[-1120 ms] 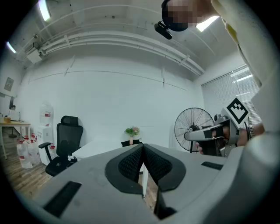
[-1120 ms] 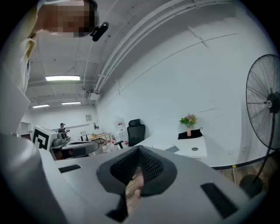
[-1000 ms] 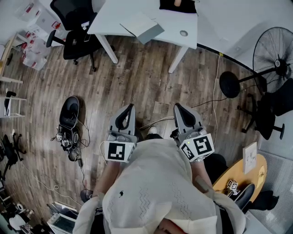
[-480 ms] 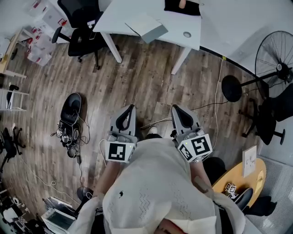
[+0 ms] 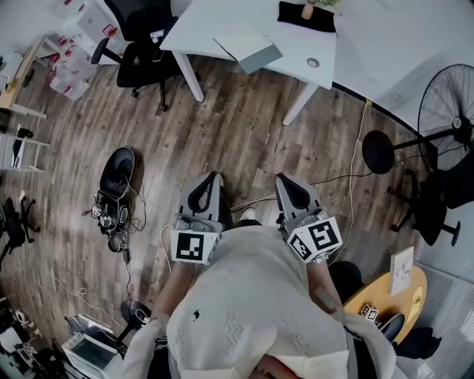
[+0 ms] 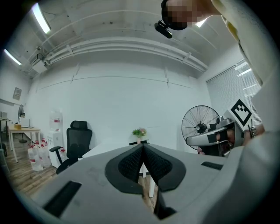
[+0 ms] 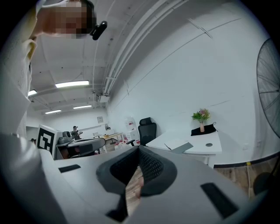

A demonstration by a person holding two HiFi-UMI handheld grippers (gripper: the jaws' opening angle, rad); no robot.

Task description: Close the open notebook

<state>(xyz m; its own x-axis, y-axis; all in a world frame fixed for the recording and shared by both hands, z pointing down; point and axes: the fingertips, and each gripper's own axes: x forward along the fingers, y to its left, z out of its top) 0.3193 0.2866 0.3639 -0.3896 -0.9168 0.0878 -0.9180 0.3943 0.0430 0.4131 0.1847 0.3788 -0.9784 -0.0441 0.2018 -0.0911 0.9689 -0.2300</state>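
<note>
Head view looks steeply down on a person standing on a wood floor, with both grippers held out in front, side by side and a little apart. The left gripper has its jaws together; in the left gripper view the two black pads meet along a thin line. The right gripper also has its jaws together, and in the right gripper view the pads touch at the tips, with a sliver of floor showing through lower down.

The notebook lies open on the white surface at the top of the head view, well apart from both grippers. It has a pale half and a grey half, and the grey half reaches the surface's near edge. Farther back on the same surface, a small potted plant stands on a black cloth. A black office chair stands left of the surface, and a standing fan is off to the right.
</note>
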